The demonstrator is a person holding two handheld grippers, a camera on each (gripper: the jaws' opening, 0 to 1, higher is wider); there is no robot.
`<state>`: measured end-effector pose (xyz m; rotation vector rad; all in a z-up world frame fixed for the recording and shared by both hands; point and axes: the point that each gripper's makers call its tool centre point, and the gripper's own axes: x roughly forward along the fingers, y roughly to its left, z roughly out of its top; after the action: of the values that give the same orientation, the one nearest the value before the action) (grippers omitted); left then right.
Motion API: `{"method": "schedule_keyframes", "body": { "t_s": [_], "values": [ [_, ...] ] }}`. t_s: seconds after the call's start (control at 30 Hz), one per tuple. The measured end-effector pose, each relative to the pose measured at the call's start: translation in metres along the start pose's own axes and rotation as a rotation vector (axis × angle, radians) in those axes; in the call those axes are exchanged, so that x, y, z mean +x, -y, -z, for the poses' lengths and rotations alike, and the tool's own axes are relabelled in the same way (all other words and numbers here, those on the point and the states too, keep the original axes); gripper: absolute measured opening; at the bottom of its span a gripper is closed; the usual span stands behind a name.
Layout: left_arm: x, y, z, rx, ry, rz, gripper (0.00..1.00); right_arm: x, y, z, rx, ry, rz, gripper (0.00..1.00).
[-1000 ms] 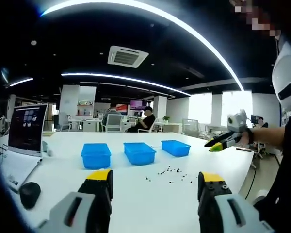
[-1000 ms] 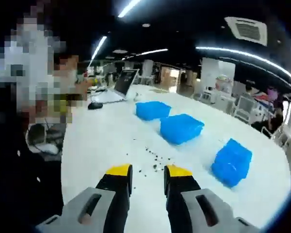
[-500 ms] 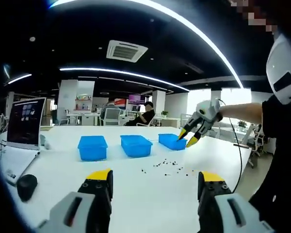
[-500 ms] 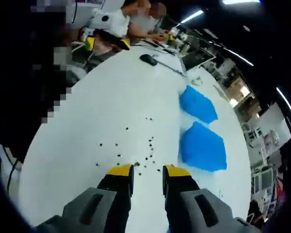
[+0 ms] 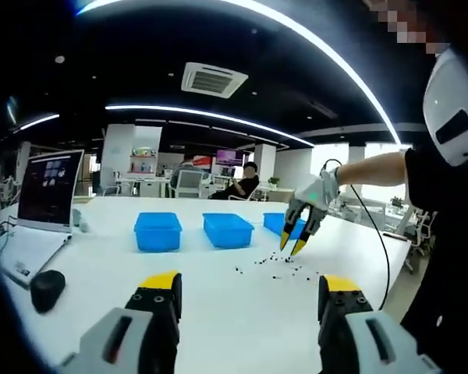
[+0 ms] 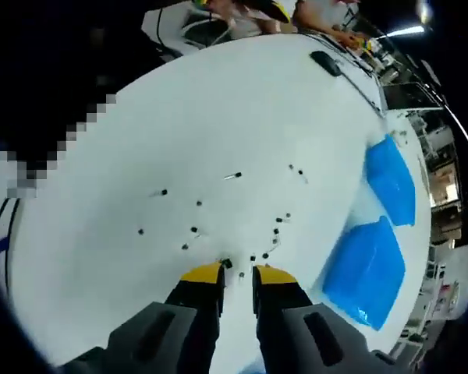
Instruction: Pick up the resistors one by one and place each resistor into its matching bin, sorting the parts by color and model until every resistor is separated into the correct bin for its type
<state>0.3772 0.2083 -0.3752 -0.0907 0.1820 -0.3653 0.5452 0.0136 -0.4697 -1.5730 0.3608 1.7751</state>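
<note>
Now the right gripper (image 6: 235, 274) hangs over the scattered resistors (image 6: 242, 214) on the white table (image 6: 140, 140), jaws narrow, beside two blue bins (image 6: 368, 269); the left gripper (image 5: 249, 287) waits, jaws wide.

Your left gripper view sits low and back, facing level across the tabletop (image 5: 218, 304) toward the bins (image 5: 228, 230). Your right gripper view looks steeply down, close above the scattered resistors (image 6: 218, 210). Both views share those resistors, the bins and the tabletop.
</note>
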Motion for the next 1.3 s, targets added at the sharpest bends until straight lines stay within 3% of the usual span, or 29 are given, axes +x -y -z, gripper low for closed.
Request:
{"method": "schedule_keyframes", "body": {
  "t_s": [0.37, 0.87, 1.03, 1.13, 1.3],
  "values": [
    [0.000, -0.006, 0.002, -0.011, 0.001, -0.018, 0.72, 0.010, -0.010, 0.004, -0.010, -0.015, -0.072, 0.11],
    [-0.001, -0.011, 0.002, -0.018, 0.006, -0.027, 0.72, 0.010, -0.007, -0.002, 0.029, 0.002, -0.107, 0.07],
    [-0.001, -0.011, 0.000, -0.015, 0.008, -0.025, 0.72, -0.001, -0.003, -0.005, 0.060, 0.020, -0.079, 0.07],
    [0.000, -0.011, -0.004, -0.010, 0.015, -0.021, 0.72, -0.013, 0.001, -0.009, 0.130, 0.065, -0.022, 0.07],
    [0.000, -0.010, -0.012, 0.002, 0.032, -0.017, 0.72, -0.040, 0.005, -0.023, 0.323, 0.220, 0.117, 0.06]
  ]
}}
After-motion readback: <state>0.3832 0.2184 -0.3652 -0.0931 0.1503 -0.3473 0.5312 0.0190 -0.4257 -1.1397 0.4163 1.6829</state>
